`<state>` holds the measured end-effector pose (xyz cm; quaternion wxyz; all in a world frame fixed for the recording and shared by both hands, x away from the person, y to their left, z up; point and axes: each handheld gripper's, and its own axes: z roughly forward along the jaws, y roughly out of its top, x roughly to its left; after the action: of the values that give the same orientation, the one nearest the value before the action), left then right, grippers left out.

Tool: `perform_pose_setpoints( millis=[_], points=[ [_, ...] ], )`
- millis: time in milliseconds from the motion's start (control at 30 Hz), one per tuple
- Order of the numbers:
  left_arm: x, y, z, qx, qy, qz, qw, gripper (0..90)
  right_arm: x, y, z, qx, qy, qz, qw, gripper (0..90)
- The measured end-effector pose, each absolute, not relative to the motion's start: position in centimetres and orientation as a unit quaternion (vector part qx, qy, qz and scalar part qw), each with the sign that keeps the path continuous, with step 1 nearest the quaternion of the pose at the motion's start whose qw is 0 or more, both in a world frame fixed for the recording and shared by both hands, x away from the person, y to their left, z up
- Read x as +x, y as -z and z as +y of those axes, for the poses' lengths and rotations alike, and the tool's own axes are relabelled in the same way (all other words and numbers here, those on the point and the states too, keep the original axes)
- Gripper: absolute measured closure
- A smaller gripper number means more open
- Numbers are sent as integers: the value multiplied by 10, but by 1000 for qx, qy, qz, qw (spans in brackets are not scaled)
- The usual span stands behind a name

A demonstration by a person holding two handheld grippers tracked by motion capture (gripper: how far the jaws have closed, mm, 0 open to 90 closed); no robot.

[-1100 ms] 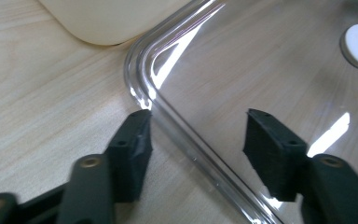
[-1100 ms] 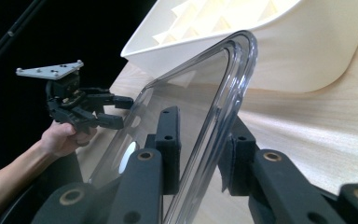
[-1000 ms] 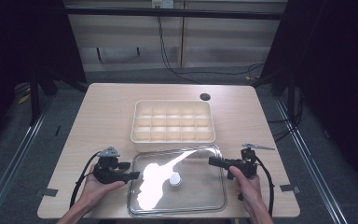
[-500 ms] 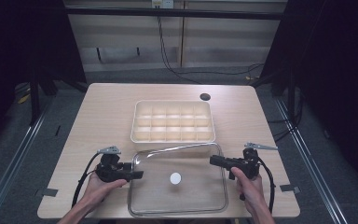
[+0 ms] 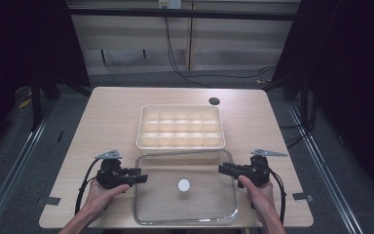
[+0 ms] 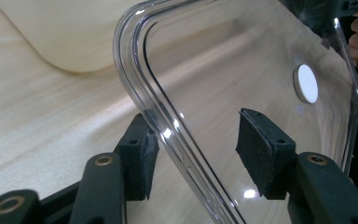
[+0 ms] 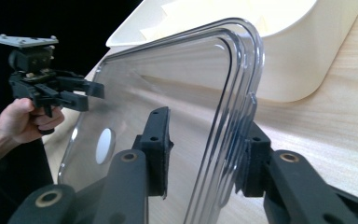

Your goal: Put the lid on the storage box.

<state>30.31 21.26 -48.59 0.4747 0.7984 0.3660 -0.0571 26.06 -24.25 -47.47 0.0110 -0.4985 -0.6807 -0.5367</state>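
We level the clear lid [image 5: 185, 187], tilted 1 second ago, near the table's [image 5: 107, 122] front edge; left gripper [image 5: 135, 176] and right gripper [image 5: 224, 169] straddle its rims, jaws apart, before the 15-cell tray [image 5: 181, 127].

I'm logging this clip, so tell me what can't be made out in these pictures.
- Tray compartments, high view: too small to tell whether anything lies inside.
- Clear lid near edge, high view: cut off by the frame bottom.
- Tray, left gripper view: only a corner, cut off at the top.

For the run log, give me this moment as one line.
left hand-held gripper: open, straddling clear lid edge | right hand-held gripper: open, straddling opposite edge | cream tray: behind lid
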Motion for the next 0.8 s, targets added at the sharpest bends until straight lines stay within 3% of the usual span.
perform_pose_setpoints(
  millis=[567, 800],
  points=[
    [301, 469, 220, 794, 28, 341, 503, 664, 261, 472, -241, -510, 502, -697, -44, 509],
    [299, 470, 214, 792, 46, 333, 509, 634, 262, 472, -240, -510, 488, -706, -50, 467]
  ],
)
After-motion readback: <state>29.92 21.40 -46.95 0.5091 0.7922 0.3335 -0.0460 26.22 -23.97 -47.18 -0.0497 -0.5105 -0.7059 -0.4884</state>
